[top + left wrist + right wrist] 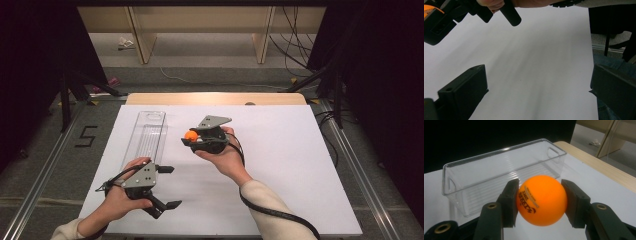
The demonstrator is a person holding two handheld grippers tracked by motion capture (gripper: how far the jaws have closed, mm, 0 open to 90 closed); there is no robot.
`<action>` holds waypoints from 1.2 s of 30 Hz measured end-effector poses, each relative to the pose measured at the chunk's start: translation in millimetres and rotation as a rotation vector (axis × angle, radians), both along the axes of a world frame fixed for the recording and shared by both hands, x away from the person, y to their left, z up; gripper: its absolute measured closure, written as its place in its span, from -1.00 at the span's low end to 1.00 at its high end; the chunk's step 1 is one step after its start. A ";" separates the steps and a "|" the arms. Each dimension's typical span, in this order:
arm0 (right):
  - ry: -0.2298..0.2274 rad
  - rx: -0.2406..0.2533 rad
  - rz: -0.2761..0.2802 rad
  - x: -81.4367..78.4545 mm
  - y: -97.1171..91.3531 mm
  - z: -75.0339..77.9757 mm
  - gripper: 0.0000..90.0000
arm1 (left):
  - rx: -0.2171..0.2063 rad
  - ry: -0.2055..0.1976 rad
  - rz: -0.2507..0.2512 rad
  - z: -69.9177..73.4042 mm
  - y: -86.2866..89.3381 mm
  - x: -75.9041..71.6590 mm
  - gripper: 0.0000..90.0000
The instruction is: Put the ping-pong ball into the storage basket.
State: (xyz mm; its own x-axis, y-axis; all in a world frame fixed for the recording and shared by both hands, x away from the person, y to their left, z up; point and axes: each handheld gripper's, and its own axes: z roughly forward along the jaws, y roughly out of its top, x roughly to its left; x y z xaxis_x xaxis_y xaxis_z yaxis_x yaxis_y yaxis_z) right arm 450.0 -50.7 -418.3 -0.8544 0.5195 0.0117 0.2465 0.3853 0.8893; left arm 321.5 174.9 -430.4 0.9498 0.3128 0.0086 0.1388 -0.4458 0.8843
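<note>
A white sheet (pixel 280 165) is spread over a wooden table (pixel 215 98). A floor-marked digit 5 (pixel 86 136) is seen at nine o'clock; cables (pixel 295 45) are trailed at one o'clock.

Setting: a lab recording station is showing, not a home.
Work surface: a white sheet (pixel 280 165) is covering a wooden table (pixel 215 98).
Surround: black curtains (pixel 30 75) are enclosing both sides.
Floor: metal rails (pixel 45 165), loose cables (pixel 295 45) and a taped numeral 5 (pixel 86 136) are lying around.
</note>
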 end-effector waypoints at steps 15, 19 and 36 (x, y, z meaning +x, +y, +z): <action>0.002 0.001 0.006 1.2 5.9 0.8 0.15 | 0.005 0.000 -0.004 0.1 -0.1 0.0 -0.98; 0.002 0.001 0.010 1.6 8.1 1.0 0.15 | 0.004 0.000 -0.005 0.1 -0.1 -0.1 -0.98; 0.000 0.003 0.021 3.6 15.0 3.1 0.15 | 0.004 -0.002 -0.004 -0.1 -0.5 -0.4 -0.98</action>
